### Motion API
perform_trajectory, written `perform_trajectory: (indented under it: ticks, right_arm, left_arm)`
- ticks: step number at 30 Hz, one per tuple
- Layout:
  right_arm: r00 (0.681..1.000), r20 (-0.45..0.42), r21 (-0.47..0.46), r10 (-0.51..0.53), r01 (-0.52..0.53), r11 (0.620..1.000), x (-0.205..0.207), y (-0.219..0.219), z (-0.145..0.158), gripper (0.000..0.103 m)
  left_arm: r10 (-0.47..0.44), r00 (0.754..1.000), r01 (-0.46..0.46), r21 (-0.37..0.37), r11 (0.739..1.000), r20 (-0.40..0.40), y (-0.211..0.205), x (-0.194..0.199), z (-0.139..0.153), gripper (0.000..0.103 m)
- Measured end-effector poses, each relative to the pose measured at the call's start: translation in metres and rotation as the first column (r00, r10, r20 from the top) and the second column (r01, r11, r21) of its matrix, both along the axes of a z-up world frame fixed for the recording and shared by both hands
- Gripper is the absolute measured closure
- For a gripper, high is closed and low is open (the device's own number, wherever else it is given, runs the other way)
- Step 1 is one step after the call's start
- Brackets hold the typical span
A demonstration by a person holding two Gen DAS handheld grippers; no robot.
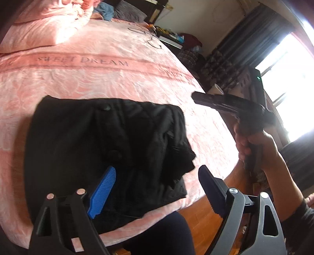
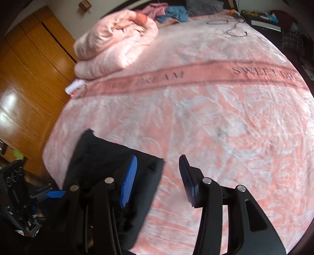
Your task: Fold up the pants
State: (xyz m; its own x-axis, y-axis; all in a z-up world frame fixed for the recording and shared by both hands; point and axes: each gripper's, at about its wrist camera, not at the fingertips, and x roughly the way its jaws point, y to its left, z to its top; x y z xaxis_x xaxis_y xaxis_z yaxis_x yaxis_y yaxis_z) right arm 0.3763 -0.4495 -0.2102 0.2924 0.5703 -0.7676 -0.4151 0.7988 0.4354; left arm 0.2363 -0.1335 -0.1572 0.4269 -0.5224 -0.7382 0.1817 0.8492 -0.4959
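Observation:
Black pants lie folded in a compact rectangle on the pink bedspread near the bed's front edge. My left gripper is open and empty, held above the pants' near right part. The right gripper's body shows in the left wrist view, held in a hand to the right of the pants, above the bed's edge. In the right wrist view my right gripper is open and empty, over the bedspread just right of the pants. The left gripper shows at the far left.
A folded pink quilt lies at the bed's far left, with clothes and a cable at the head end. A small white packet lies by the quilt. Wooden wardrobe doors stand left. A cluttered bedside and curtained window are right.

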Motion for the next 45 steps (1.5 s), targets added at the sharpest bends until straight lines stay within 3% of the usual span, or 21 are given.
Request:
perform_trajectory:
  ticks: [1,4,6,11,13,16,19,21,24,26,28,32,34,36,37,38,39,42,45]
  right_arm:
    - [1.0,0.007,0.036,0.02,-0.02,0.999,-0.007,0.01,0.001,0.058]
    - [0.998,0.001,0.028,0.066,-0.066,0.997,-0.017,0.044,-0.019,0.062]
    - [0.997,-0.06,0.023,0.045,-0.044,0.999,-0.016,0.046,-0.046,0.062]
    - [0.996,-0.094,-0.048,0.003,-0.008,0.999,-0.027,0.034,-0.086,0.065]
    - [0.997,-0.082,-0.054,-0.013,0.009,0.998,-0.032,0.031,-0.08,0.065]
    - [0.998,-0.018,-0.026,-0.059,0.058,0.998,-0.049,0.022,-0.047,0.064]
    - [0.999,0.028,0.0,-0.031,0.031,1.0,-0.082,0.029,-0.019,0.064]
    - [1.0,0.023,0.009,-0.019,0.019,1.0,-0.101,0.037,-0.019,0.064]
    - [0.999,-0.022,-0.04,-0.031,0.03,0.999,-0.12,0.042,-0.047,0.065]
    - [0.997,-0.052,-0.08,-0.064,0.06,0.995,-0.127,0.035,-0.073,0.077]
    - [0.992,-0.074,-0.077,-0.099,0.093,0.993,-0.132,0.025,-0.082,0.077]
    - [0.99,-0.03,-0.042,-0.139,0.137,0.99,-0.144,0.022,-0.048,0.072]
    - [0.991,-0.002,-0.004,-0.132,0.132,0.991,-0.149,0.03,-0.034,0.064]
    - [0.995,-0.038,-0.041,-0.09,0.088,0.995,-0.148,0.044,-0.046,0.063]
    - [0.995,-0.072,-0.107,-0.07,0.063,0.992,-0.146,0.05,-0.059,0.067]
    - [0.994,-0.083,-0.173,-0.071,0.055,0.983,-0.144,0.05,-0.068,0.079]
    - [0.993,-0.089,-0.199,-0.077,0.058,0.978,-0.142,0.048,-0.068,0.082]
    - [0.993,-0.044,-0.118,-0.113,0.107,0.987,-0.13,0.035,-0.035,0.075]
    - [0.99,-0.007,-0.037,-0.143,0.143,0.989,-0.094,0.035,-0.012,0.063]
  left_arm:
    - [0.035,0.999,-0.035,0.019,0.999,0.009,0.013,0.002,-0.002,0.012]
    - [0.091,0.996,-0.09,0.064,0.994,-0.016,0.038,0.009,-0.016,0.012]
    - [0.126,0.991,-0.122,0.079,0.989,-0.035,0.053,0.012,-0.027,0.012]
    - [0.159,0.984,-0.153,0.081,0.985,-0.074,0.078,0.008,-0.054,0.012]
    - [0.157,0.985,-0.151,0.085,0.985,-0.072,0.079,0.008,-0.055,0.012]
    - [0.164,0.985,-0.161,0.055,0.985,-0.05,0.085,0.0,-0.045,0.012]
    - [0.17,0.985,-0.17,0.026,0.985,-0.013,0.095,-0.01,-0.035,0.012]
    - [0.172,0.985,-0.172,0.027,0.985,-0.014,0.098,-0.011,-0.038,0.012]
    - [0.16,0.987,-0.159,0.021,0.987,-0.031,0.099,-0.009,-0.049,0.012]
    - [0.142,0.988,-0.142,0.011,0.99,-0.068,0.098,-0.005,-0.06,0.012]
    - [0.135,0.988,-0.135,0.009,0.991,-0.071,0.097,-0.005,-0.063,0.011]
    - [0.129,0.99,-0.129,-0.004,0.992,-0.057,0.1,-0.005,-0.066,0.01]
    - [0.136,0.989,-0.136,-0.012,0.991,-0.055,0.101,-0.006,-0.067,0.01]
    - [0.133,0.989,-0.135,-0.021,0.991,-0.058,0.103,-0.006,-0.065,0.01]
    - [0.131,0.99,-0.133,-0.03,0.991,-0.06,0.106,-0.007,-0.063,0.01]
    - [0.13,0.99,-0.133,-0.047,0.99,-0.057,0.113,-0.008,-0.058,0.01]
    - [0.132,0.99,-0.135,-0.055,0.989,-0.051,0.12,-0.008,-0.054,0.009]
    - [0.156,0.987,-0.158,-0.059,0.986,-0.033,0.148,-0.005,-0.044,0.005]
    - [0.181,0.981,-0.186,-0.058,0.981,-0.07,0.171,0.012,-0.049,0.005]
